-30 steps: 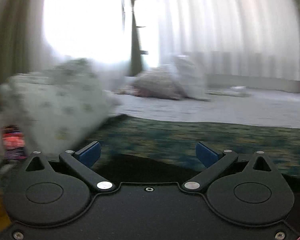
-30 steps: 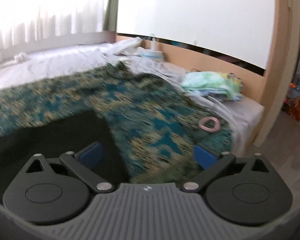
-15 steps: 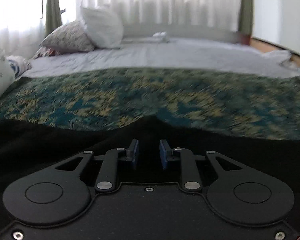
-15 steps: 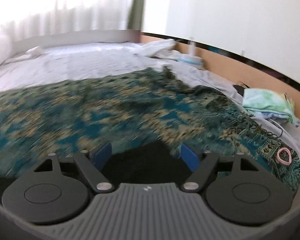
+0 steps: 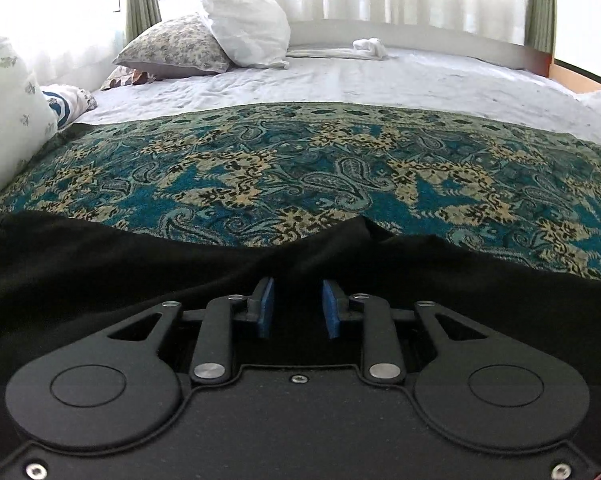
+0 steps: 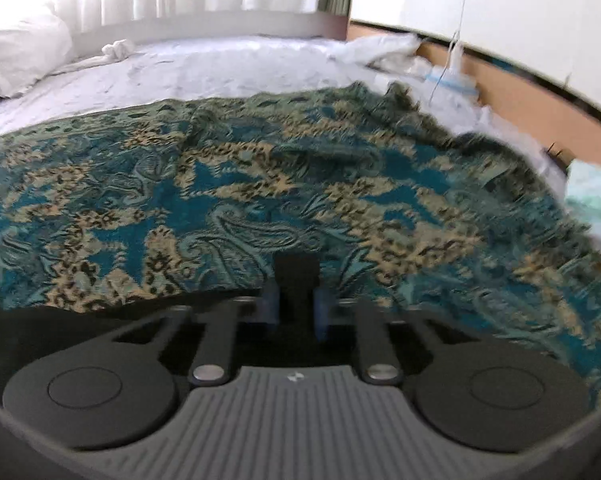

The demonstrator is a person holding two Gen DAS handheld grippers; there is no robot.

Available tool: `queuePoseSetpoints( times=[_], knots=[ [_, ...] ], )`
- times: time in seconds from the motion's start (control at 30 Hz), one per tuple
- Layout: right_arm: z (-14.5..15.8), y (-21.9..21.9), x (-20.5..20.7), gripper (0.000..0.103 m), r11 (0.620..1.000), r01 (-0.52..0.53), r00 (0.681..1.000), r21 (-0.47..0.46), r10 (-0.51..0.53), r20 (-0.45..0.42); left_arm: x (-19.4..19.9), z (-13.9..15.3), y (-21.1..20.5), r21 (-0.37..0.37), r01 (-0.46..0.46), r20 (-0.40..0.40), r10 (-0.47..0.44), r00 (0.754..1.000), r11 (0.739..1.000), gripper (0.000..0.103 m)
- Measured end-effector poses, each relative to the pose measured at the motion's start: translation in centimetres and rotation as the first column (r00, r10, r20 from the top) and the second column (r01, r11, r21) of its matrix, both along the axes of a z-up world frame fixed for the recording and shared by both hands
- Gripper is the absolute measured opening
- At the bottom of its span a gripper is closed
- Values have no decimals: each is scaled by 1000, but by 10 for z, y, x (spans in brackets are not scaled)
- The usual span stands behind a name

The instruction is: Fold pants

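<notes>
Pinching black pants (image 6: 296,276), right tool (image 6: 296,312) clamped.

— Where do the pants (image 5: 100,272) lie?

— On the throw (image 5: 300,172), at its near edge, spread across the bed (image 5: 380,80). The left gripper (image 5: 296,312) sits over their middle; the right gripper (image 6: 296,308) is at their right end, cloth between its jaws.

— And behind the throw?

— Bare sheet, then two pillows (image 5: 220,36) at the far left, one leaning on the other. A small bundle of cloth (image 5: 368,46) lies by the headboard.

— Anything on the left side?

— Another pillow (image 5: 8,112), just beside the throw. On the right, crumpled bedding (image 6: 388,50) lies along the bed's edge.
</notes>
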State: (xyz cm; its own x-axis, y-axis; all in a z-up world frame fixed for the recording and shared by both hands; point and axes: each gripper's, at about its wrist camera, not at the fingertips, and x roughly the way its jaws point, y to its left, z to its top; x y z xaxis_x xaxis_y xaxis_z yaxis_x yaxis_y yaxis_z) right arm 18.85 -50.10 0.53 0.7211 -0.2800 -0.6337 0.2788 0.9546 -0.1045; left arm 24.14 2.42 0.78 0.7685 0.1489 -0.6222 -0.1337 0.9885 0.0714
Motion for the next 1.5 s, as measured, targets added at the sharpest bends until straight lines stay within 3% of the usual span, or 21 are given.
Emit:
queuePoseSetpoints(
  times=[0.17,0.27,0.3,0.33,0.4,0.43,0.5,0.57,0.67,0.77,0.8,0.83,0.9,1.0,1.17,1.2,1.27,1.3,1.33,1.5],
  knots=[
    [6,-9,-4,9,991,133,990,-30,-131,60,1,3,-6,27,-3,-1,3,1000,1000,30],
    [5,-23,0,15,983,186,981,-8,-185,63,3,2,-8,52,0,0,0,1000,999,34],
    [3,-28,2,23,980,199,979,12,-199,51,3,2,-8,57,-2,1,2,1000,998,35],
    [3,-32,1,40,976,215,975,24,-216,56,3,2,-8,60,-2,2,1,1000,998,36],
    [9,-41,-6,49,967,253,962,33,-255,101,3,1,-8,66,-2,2,2,1000,998,37],
    [13,-45,-10,61,960,279,952,33,-281,118,2,2,-8,69,-1,0,2,1000,998,37],
    [24,-58,-24,66,948,313,936,59,-319,150,-2,4,-7,73,-2,-2,2,1000,997,38],
    [32,-65,-38,66,953,295,941,70,-302,150,-10,7,-6,60,-1,2,1,1000,998,41],
    [33,-57,-49,67,978,207,974,34,-209,92,-30,10,-5,21,23,25,-24,999,1000,45],
    [21,-42,-49,77,992,124,992,12,-124,17,-56,11,-7,28,44,58,-45,997,999,51],
    [16,-38,-47,76,994,111,994,18,-111,-1,-65,12,-8,38,50,70,-53,996,998,52],
    [11,-35,-46,48,994,104,995,28,-103,-15,-73,12,-9,49,58,79,-62,995,997,53],
    [5,-25,-46,12,993,119,993,26,-119,3,-88,11,-11,85,77,92,-85,992,993,54],
    [14,-12,-46,8,986,160,983,-52,-155,94,-102,7,-11,131,91,84,-103,991,987,56],
    [44,-13,-44,8,980,196,953,-41,-181,245,-109,-1,-3,131,54,68,-63,996,990,57],
    [45,-16,-43,10,982,186,952,-38,-171,256,-110,-1,-2,122,47,69,-56,996,991,58],
    [42,-24,-40,41,983,182,954,-28,-169,247,-110,-3,1,116,43,69,-51,996,992,59],
    [40,-29,-40,62,980,198,956,-12,-190,225,-110,-3,1,115,40,68,-48,997,993,61],
    [38,-33,-45,69,974,226,950,6,-222,218,-110,-4,2,114,38,69,-46,997,993,62],
    [35,-43,-98,70,953,272,920,130,-297,256,-111,-6,8,93,25,71,-31,997,995,67]
  ],
)
